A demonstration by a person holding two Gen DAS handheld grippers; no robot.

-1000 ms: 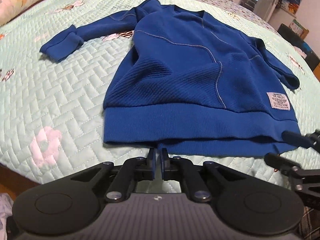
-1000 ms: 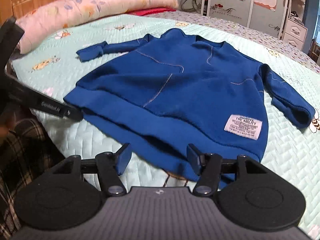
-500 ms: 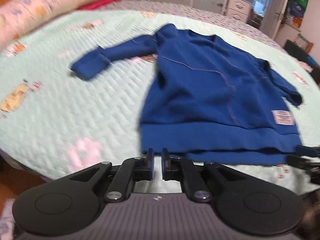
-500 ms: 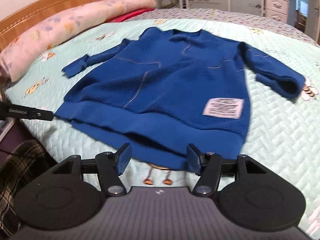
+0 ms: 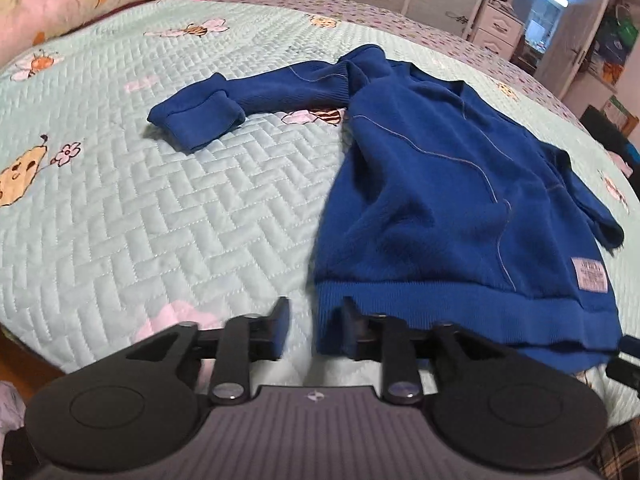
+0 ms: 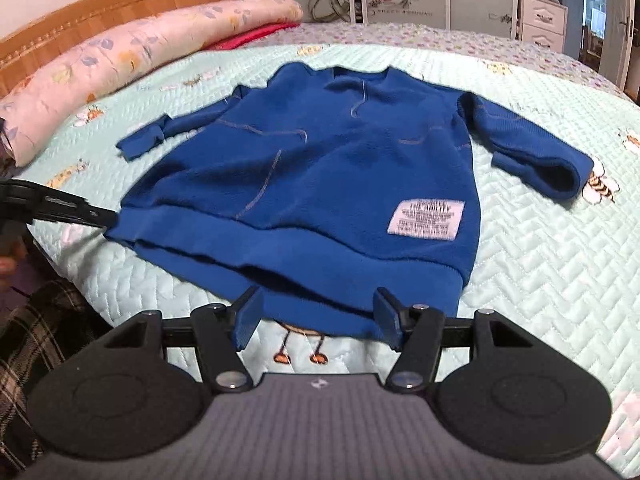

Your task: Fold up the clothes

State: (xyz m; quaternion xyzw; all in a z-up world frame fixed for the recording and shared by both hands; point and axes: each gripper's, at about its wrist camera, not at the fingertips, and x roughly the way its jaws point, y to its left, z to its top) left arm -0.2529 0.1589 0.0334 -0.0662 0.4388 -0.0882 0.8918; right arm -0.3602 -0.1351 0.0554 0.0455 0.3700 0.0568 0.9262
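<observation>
Your sweater (image 6: 320, 172) lies flat and unfolded mid-frame on the bed (image 6: 540, 280), every fold left, your left tool (image 5: 312, 328) opening at its hem corner, your right tool (image 6: 316, 320) apart, empty.

Bed (image 6: 540, 264) with pale green quilted cover; blue sweatshirt (image 6: 328, 176) spread flat on it, floral pillow (image 6: 120, 60) by headboard.

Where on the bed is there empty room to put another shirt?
The widest bare patch of green quilt lies below the sweatshirt's outstretched sleeve, left of its body. Another bare stretch lies right of the white label. The rolled pink bedding crowds the headboard side.
</observation>
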